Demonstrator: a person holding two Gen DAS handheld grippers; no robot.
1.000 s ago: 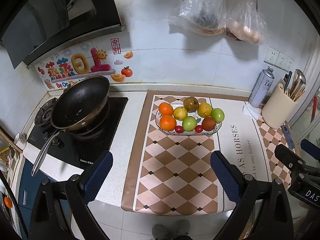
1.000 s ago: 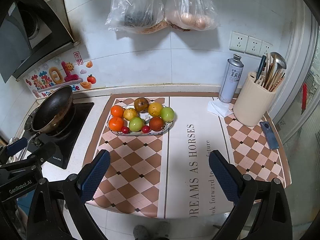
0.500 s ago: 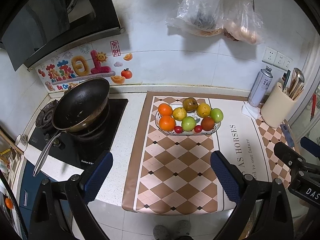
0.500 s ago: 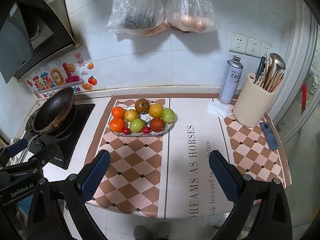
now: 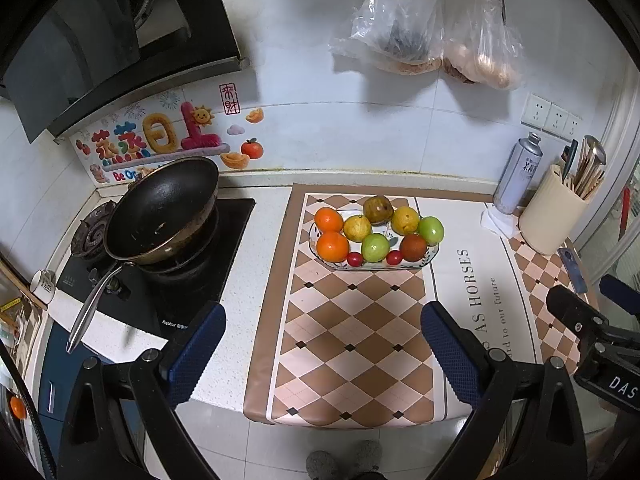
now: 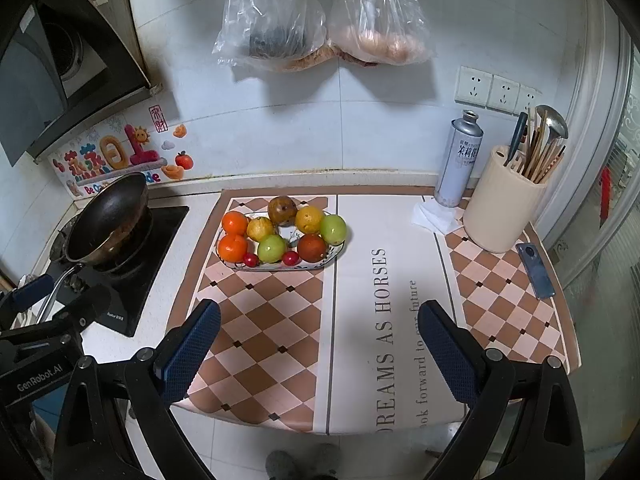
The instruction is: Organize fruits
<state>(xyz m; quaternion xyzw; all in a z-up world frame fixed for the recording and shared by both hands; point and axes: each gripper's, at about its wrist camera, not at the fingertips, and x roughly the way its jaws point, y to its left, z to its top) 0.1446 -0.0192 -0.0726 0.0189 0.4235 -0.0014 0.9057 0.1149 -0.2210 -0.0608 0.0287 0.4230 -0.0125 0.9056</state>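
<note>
Fruit plate (image 5: 424,264) sits mid-mat (image 5: 352,340): oranges, green apples, probably lemons, two cherry tomatoes. Left gripper (image 5: 322,346) and right gripper (image 6: 320,340) both spread wide, empty, well short of it.

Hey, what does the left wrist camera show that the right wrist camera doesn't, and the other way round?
Only the left wrist view shows the white mug beside the stove and the right claw at its edge.

Only the right wrist view shows the left claw at its edge and the mat's word DREAMS.

Both show the fruit plate, wok, spray can, utensil holder, phone and hanging bags.
</note>
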